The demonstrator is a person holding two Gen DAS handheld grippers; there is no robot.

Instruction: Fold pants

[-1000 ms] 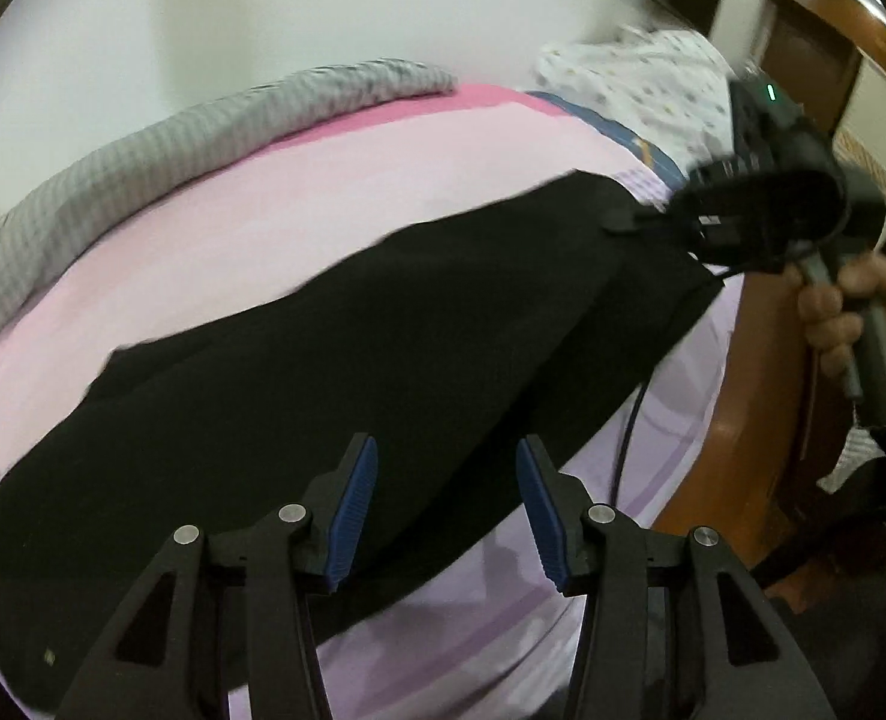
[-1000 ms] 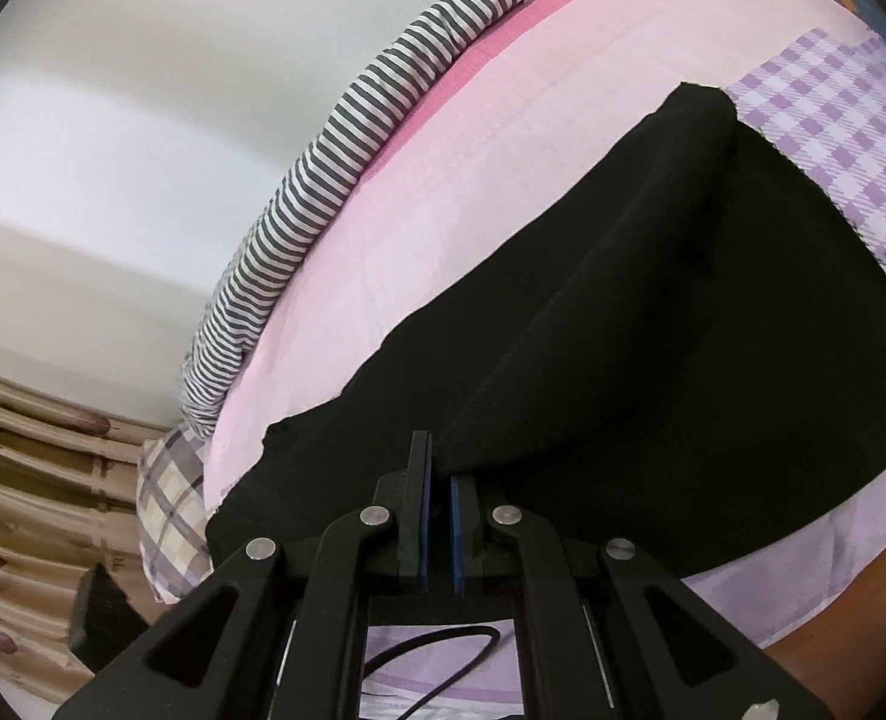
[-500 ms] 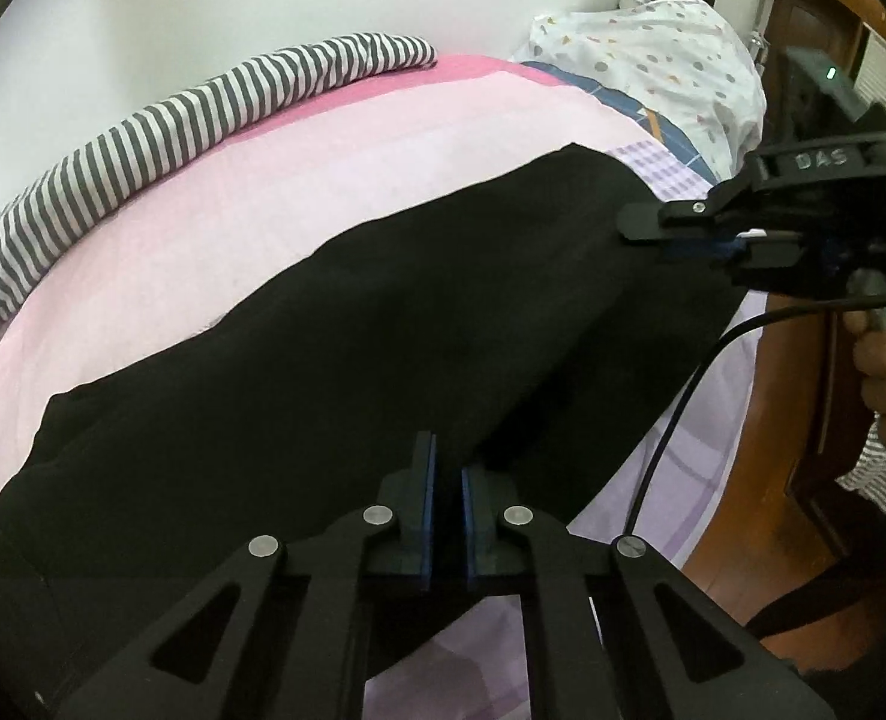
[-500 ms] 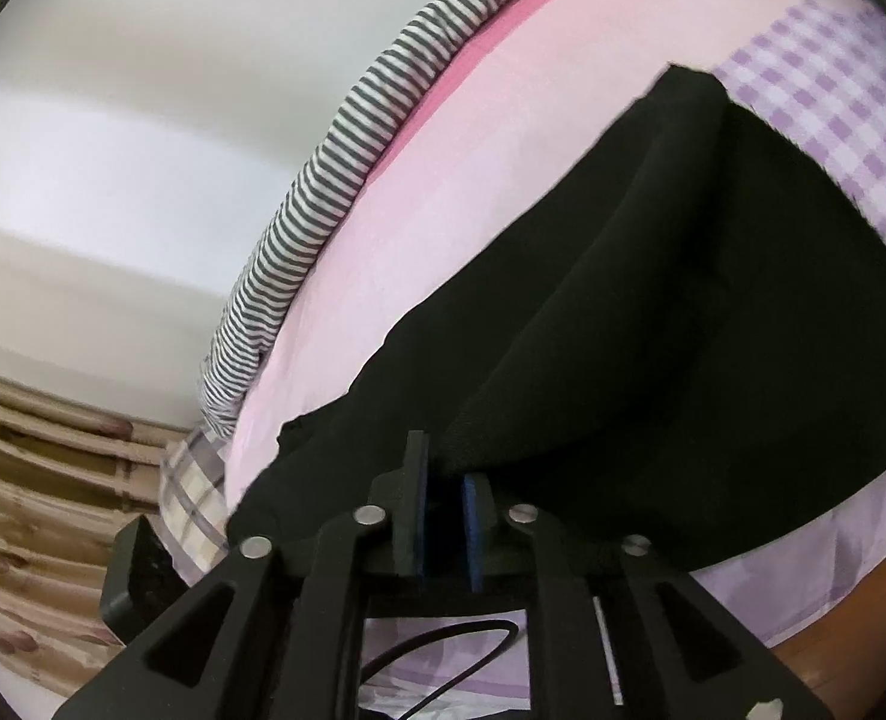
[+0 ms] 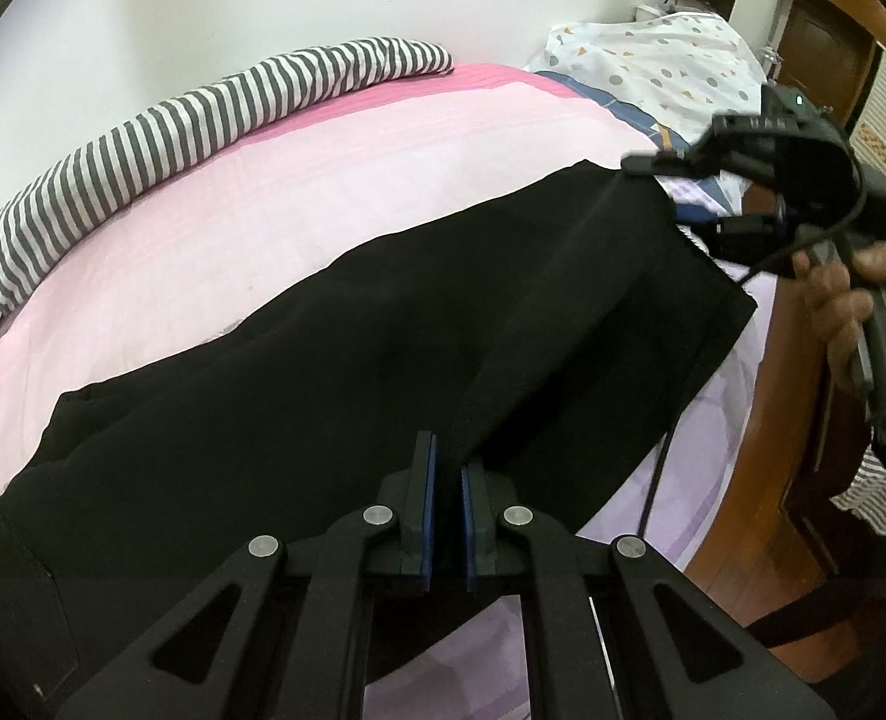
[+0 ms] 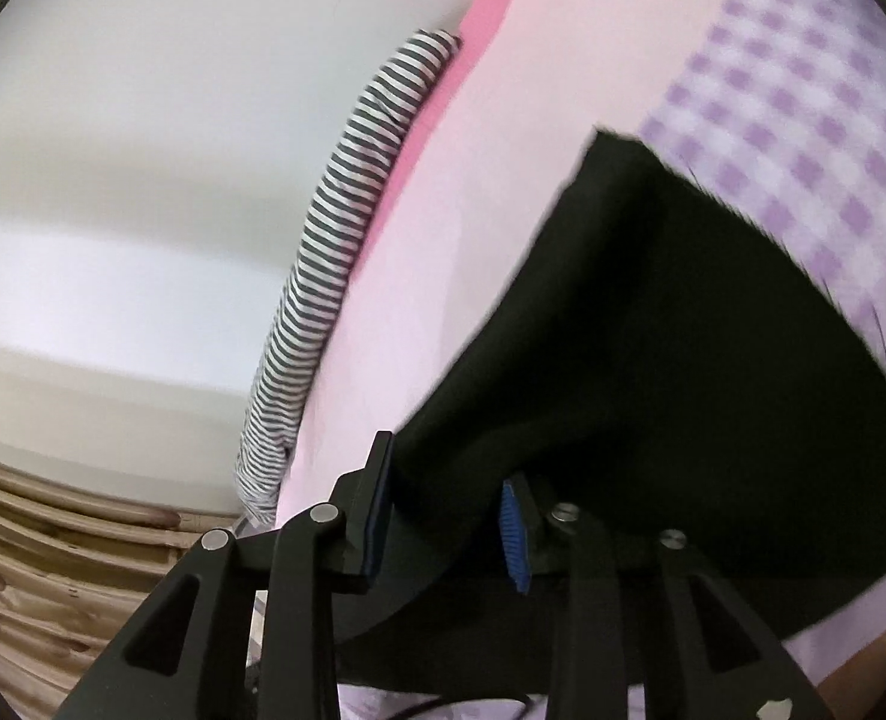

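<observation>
The pants (image 5: 335, 372) lie lengthwise across the bed (image 5: 335, 180), near edge clamped in the left gripper (image 5: 447, 501), while the right gripper (image 6: 445, 531) at the far-right end stands apart.

The right tool (image 6: 445, 525) has opened around the pants (image 6: 652, 372).

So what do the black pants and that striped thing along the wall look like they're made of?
The black pants look like a matte, fairly thick woven or knit cloth: no sheen, soft rounded folds. The striped roll looks like soft cotton-type jersey, grey and white, gently wrinkled. Exact fibres cannot be told.
</observation>
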